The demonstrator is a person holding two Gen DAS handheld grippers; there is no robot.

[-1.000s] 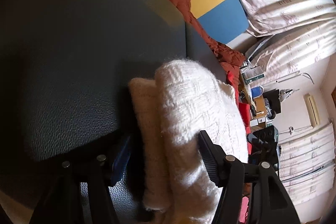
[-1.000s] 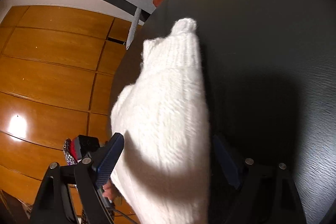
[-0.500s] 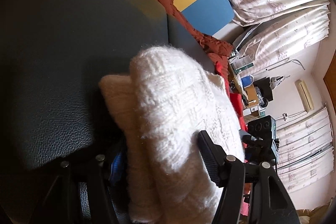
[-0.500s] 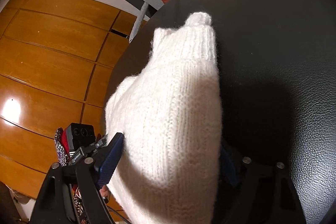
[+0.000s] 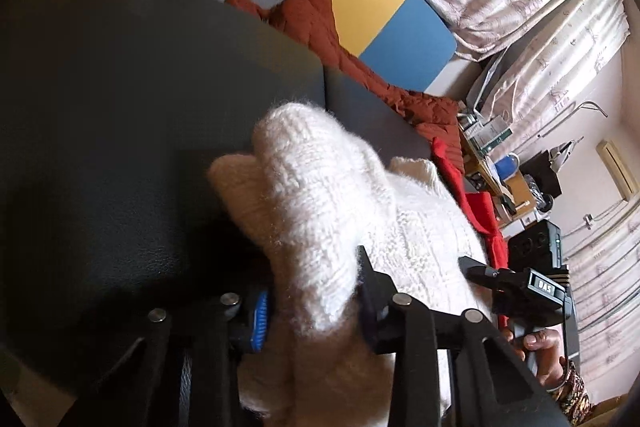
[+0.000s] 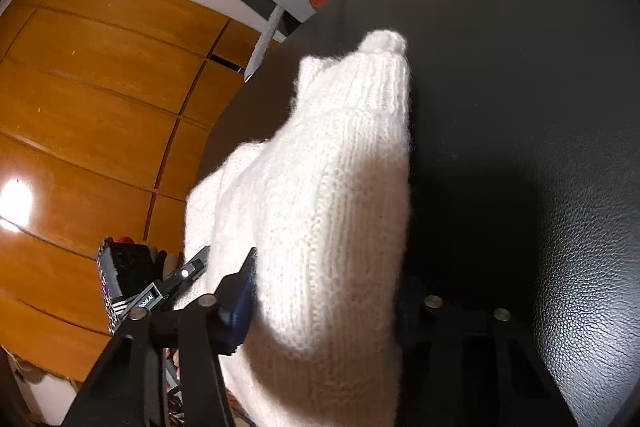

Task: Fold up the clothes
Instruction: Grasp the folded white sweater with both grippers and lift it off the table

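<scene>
White knit sweater (image 5: 320, 203) bunched, pinched by both grippers' fingers (image 5: 262, 319) above black leather surface (image 5: 120, 107); mid-fold, needs laying down flat.

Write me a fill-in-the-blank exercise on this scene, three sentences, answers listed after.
1. Both the left gripper and the right gripper are shut on the ____ knitted sweater.
2. The sweater hangs over a ____ leather-textured surface.
3. Beyond that surface's far edge lies a crumpled quilted garment whose colour is ____.

Missing words: white; black; rust-red
</scene>
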